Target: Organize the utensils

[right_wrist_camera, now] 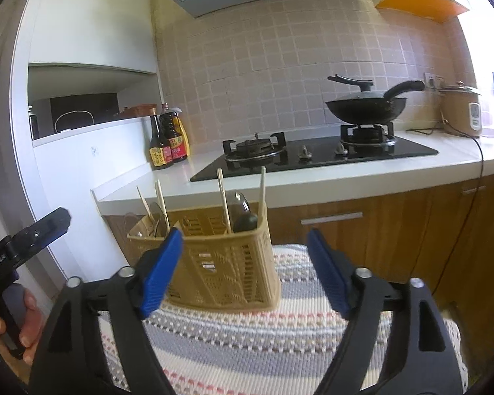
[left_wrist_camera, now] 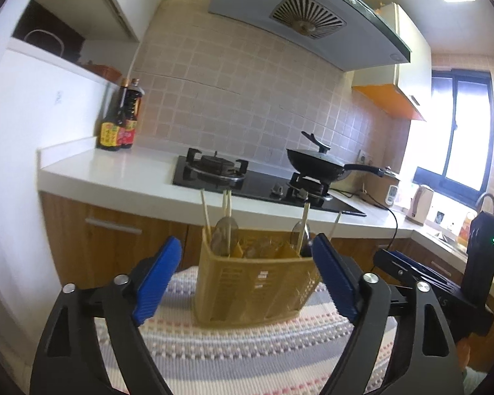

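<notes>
- Two grippers are seen side by side before a woven cloth (left_wrist_camera: 247, 355) with grey, white and pink stripes, which covers a small raised surface in front of the kitchen counter (left_wrist_camera: 115, 168).
- At the left, the left gripper (left_wrist_camera: 247, 263) is held with its blue pads (left_wrist_camera: 154, 283) spread wide; nothing is pinched, though the utensil basket (left_wrist_camera: 253, 283) is framed between them in its own view. It is judged to be held apart so the basket is left free.
- Near the far edge of the cloth, toward its left corner as the right wrist view has it, the tan slotted basket is stood upright, presumably so that handles can be dropped in from above.
- Within the basket, dividers are seen to form several compartments. Chopsticks (left_wrist_camera: 206, 210) are stood in both end sections, and spoons (left_wrist_camera: 225, 230) are leaned bowl-up beside them; the middle sections appear emptier, though this cannot be told for sure.
- At the right, the right gripper (right_wrist_camera: 245, 263) is likewise spread and empty, its left pad in line with the basket's front wall; contact cannot be told.
- No loose utensils are visible on the cloth, so the sorting is judged nearly or fully done.
</notes>
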{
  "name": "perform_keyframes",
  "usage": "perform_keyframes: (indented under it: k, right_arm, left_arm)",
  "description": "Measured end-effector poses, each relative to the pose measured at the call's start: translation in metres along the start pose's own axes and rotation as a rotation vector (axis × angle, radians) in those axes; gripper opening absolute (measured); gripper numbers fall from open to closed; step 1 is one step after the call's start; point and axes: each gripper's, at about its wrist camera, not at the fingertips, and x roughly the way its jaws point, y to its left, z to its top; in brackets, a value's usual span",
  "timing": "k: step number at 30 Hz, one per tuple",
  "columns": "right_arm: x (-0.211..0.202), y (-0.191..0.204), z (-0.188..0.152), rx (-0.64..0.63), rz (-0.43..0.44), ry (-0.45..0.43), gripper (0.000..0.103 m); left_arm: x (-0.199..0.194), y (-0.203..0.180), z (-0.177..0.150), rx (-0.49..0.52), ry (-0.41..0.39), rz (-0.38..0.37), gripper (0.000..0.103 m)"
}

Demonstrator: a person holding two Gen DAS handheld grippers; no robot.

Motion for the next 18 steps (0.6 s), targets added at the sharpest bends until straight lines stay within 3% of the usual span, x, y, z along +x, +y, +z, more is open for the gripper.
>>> perform_keyframes:
  k: [7,13,18]
  right_arm:
    - [-0.03,0.007,-0.027,-0.038,-0.076,-0.039,0.089]
    - [-0.049,0.019,-0.044,-0.124,-0.192,-0.159,0.095]
    - [-0.044,0.02,-0.053,-0.133,-0.175,-0.149,0.095]
  left_arm:
    - [-0.019,0.0,-0.029,-0.038,0.015,0.056,0.083]
    - [-0.022,-0.006,-0.053,0.008,-0.024,0.156,0.083]
    - [-0.015,-0.014,-0.076,0.05,-0.07,0.269,0.083]
